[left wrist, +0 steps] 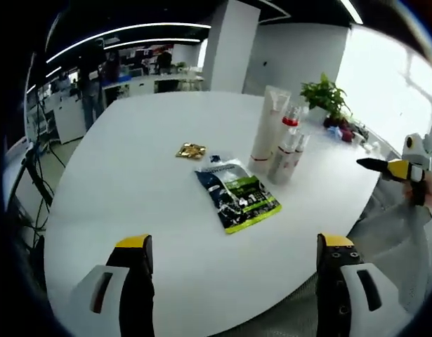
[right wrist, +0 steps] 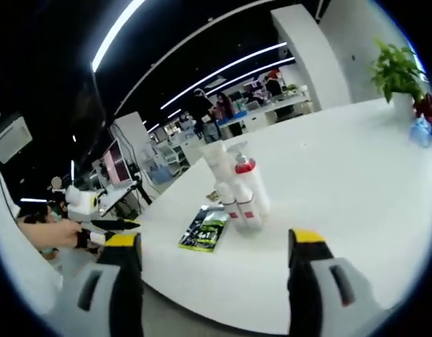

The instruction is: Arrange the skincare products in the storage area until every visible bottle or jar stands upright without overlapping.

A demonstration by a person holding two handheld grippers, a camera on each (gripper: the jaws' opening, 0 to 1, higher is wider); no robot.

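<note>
**Kid:** What's the biggest thing you see?

**Me:** The big white tabletop (left wrist: pixel 131 182). Next biggest is the dark and green packet (left wrist: pixel 237 193), lying flat near the middle of my left gripper view. Then the tall white tube (left wrist: pixel 268 130), standing up at about one o'clock from the packet. Pressed close beside it are the small bottles (left wrist: pixel 289 151), one with a red collar. They look upright too. Smallest is a little gold wrapper (left wrist: pixel 191 150), at eleven o'clock from the packet.

**Kid:** Are your fingers holding anything?

**Me:** No. My left gripper (left wrist: pixel 233 267) has its fingers spread wide with nothing between them, low over the near edge. My right gripper (right wrist: pixel 212 263) is spread and empty too, facing the same bottles (right wrist: pixel 244 196) from the other side.

**Kid:** So what do you do?

**Me:** I think the bottles stand too tight together. I'd reach in slowly, pinch one low on its body, and slide it clear so it doesn't tip its neighbours.
</note>
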